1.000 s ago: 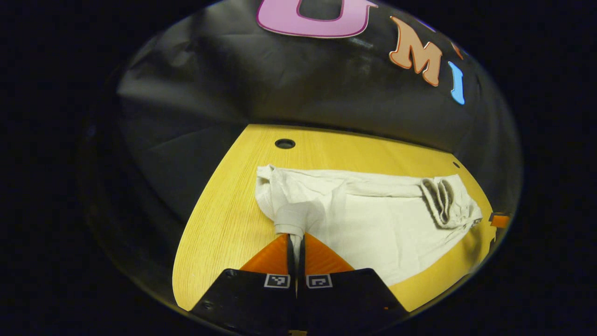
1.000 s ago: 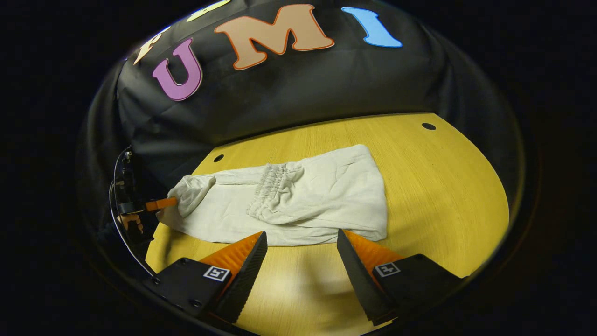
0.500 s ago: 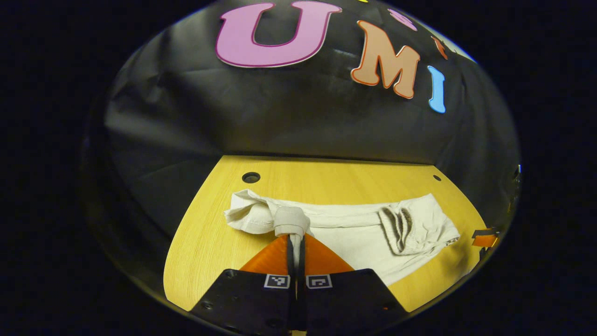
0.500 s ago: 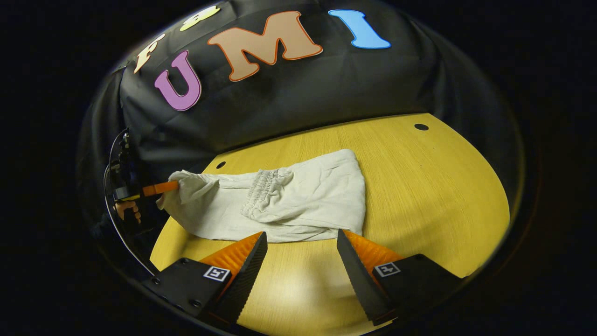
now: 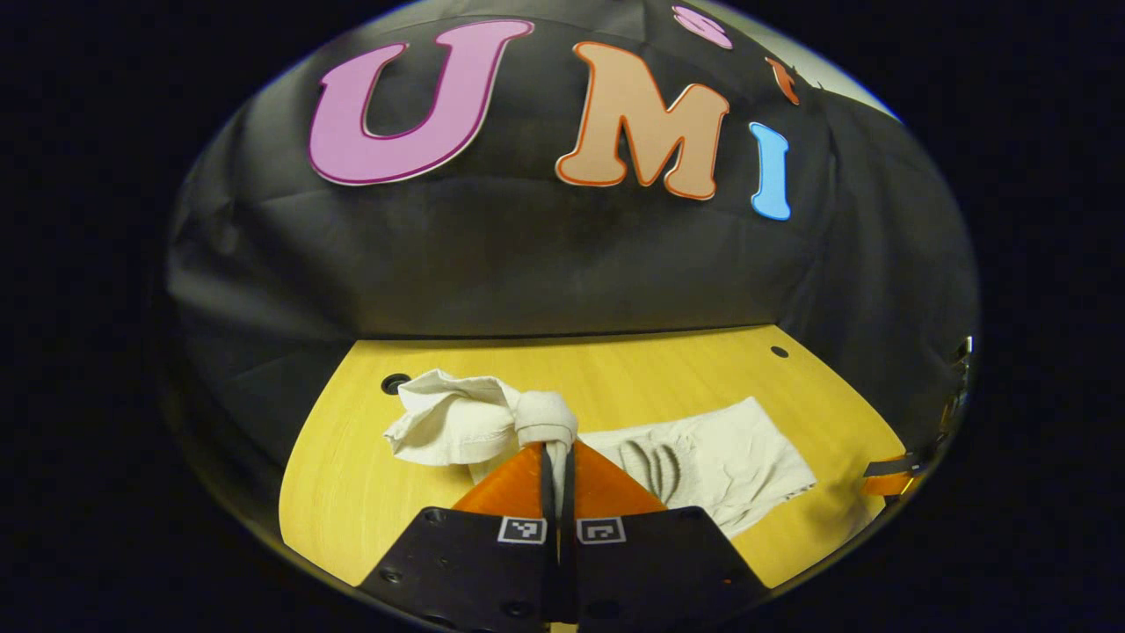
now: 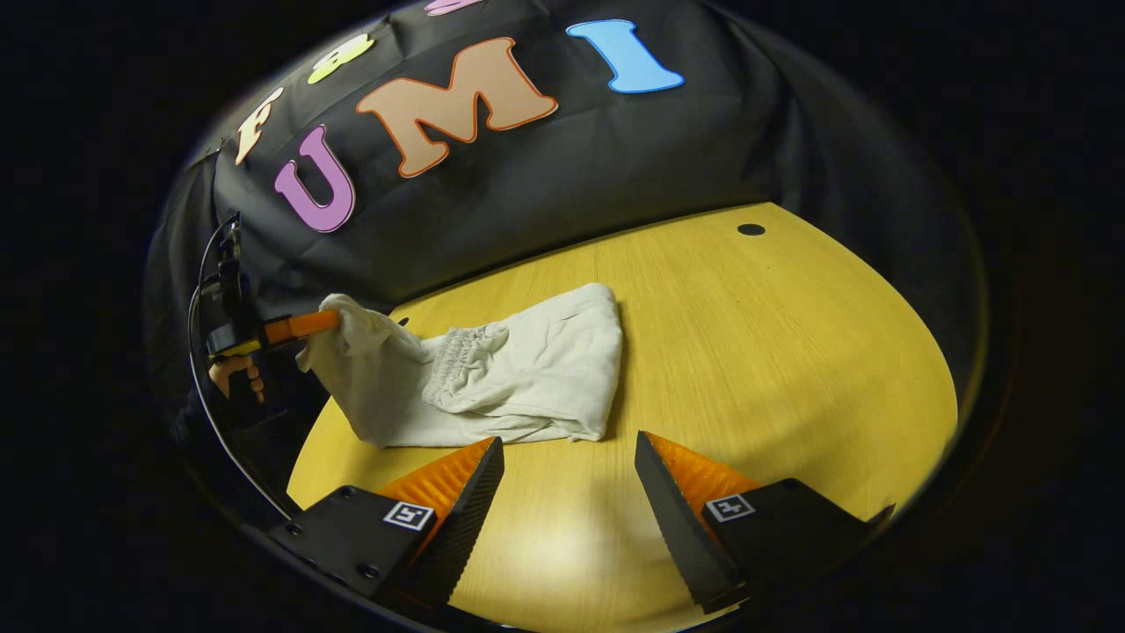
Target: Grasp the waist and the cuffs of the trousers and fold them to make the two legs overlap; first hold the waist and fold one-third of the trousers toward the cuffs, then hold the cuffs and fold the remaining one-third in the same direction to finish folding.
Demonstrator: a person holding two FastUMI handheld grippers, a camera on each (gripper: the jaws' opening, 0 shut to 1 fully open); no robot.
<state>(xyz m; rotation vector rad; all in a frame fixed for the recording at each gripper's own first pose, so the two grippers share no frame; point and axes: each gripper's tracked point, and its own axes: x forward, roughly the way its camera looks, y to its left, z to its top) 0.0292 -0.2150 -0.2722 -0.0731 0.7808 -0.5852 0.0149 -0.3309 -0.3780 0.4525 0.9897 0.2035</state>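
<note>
The left claw (image 5: 557, 450), at the bottom centre of the left gripper view, is pinched tight on the bunched cuffs (image 5: 545, 418) of the pale trousers (image 5: 721, 457), lifting that end off the yellow tabletop (image 5: 352, 492). Beyond it, the rest of the trousers lies flat at the lower right. In the right gripper view, the right claw (image 6: 569, 466) is wide apart and empty above bare tabletop; farther off, the trousers sit left of centre, their raised end held at the far left.
</note>
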